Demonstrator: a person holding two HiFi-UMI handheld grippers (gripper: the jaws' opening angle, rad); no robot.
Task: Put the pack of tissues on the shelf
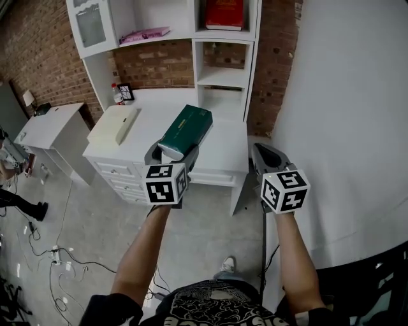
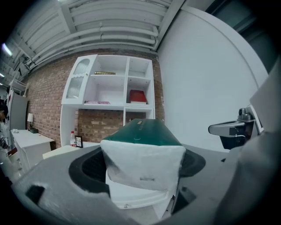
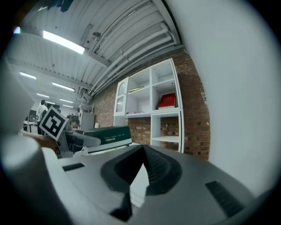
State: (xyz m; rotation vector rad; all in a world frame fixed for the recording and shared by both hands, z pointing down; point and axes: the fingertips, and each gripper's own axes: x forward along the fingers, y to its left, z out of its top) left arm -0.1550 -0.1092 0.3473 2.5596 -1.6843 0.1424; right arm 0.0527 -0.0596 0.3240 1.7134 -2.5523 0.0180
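Note:
A green tissue pack with a white end is held in the air in front of the white desk, and my left gripper is shut on its near end. In the left gripper view the tissue pack fills the space between the jaws and points toward the white shelf unit. That shelf unit stands at the back of the desk, with open compartments. My right gripper hovers to the right of the pack, shut and holding nothing. In the right gripper view, that gripper has its jaws meeting, with the tissue pack at its left.
A cream box, a small bottle and a picture frame sit on the desk. A red book and a pink item lie on upper shelves. A white wall stands close on the right. A low cabinet is at left.

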